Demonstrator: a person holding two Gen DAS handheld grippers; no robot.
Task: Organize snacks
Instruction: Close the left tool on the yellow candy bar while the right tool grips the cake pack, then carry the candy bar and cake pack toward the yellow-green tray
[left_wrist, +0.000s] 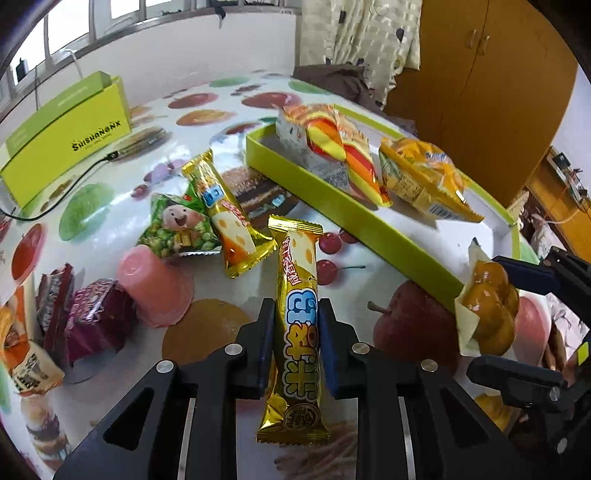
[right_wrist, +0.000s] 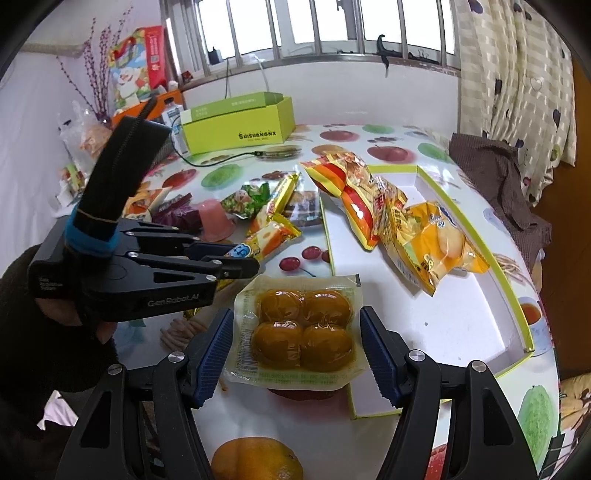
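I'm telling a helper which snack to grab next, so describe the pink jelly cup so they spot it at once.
Start at the shallow green tray on the fruit-print table, then look left past the loose gold snack bar. The pink jelly cup sits just below the green pea packet, beside a purple-wrapped snack. It is the only smooth, translucent pink tub among foil wrappers.

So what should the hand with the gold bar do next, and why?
Probably lift the gold bar and carry it over to the green tray. The left gripper has its jaws shut on the bar, which still lies on the table outside the tray, where two snack bags already sit.
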